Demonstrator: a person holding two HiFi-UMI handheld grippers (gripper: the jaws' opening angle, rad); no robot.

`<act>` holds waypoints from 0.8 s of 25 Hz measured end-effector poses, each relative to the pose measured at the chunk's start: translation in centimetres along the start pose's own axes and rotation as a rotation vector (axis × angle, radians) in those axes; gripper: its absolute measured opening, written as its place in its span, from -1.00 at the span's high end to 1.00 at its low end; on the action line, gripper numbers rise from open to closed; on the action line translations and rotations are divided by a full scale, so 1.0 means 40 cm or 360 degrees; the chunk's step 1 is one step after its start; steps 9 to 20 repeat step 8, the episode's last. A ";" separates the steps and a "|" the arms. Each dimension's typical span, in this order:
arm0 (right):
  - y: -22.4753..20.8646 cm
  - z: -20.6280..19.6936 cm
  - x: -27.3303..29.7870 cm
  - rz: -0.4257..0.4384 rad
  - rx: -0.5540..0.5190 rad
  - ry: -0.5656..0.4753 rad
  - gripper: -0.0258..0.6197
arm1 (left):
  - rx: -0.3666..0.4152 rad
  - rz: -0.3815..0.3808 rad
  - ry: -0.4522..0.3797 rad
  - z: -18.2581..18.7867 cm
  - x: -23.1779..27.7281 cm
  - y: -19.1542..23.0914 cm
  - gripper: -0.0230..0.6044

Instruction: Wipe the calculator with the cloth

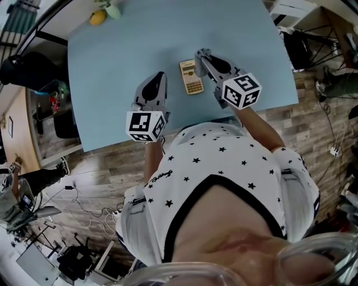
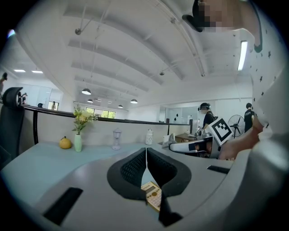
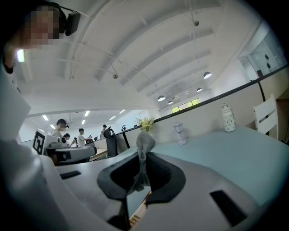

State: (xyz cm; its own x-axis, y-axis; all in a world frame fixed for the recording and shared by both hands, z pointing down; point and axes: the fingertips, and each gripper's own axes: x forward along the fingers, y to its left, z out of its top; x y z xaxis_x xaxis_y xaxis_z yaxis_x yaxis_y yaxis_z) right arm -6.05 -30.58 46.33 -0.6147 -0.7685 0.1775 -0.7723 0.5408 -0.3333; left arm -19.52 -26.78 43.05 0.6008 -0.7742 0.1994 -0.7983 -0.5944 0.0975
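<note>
Pinching a grey cloth (image 3: 145, 143) between its jaws, the right tool (image 3: 142, 159) sits just right of centre in the head view, its tip (image 1: 202, 56) beside the upper right corner of the calculator (image 1: 191, 77). The cloth's bunched end pokes out past the jaw tips, and the rest hangs down between them. In the right gripper view a strip of the calculator's keys (image 3: 137, 216) shows at the bottom centre, under the jaws. I cannot tell whether the cloth touches it.

The calculator lies flat on the light blue counter (image 1: 128, 50), near the middle of the head view, with its display end toward the top of the frame.

The left tool (image 1: 158, 78) is just left of the calculator and apart from it. Its jaws are pressed together with nothing between them (image 2: 146, 162), and the calculator (image 2: 152, 195) shows below them at the bottom centre of the left gripper view.

At the upper left of the head view a yellow fruit (image 1: 97, 18) lies beside a small vase (image 1: 112, 10) of flowers. The person's star-print shirt (image 1: 224, 167) fills the lower half.
</note>
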 end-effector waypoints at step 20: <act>0.002 0.003 0.001 0.0004 0.0002 -0.0009 0.81 | 0.0001 0.0002 -0.0007 0.003 -0.001 0.004 0.83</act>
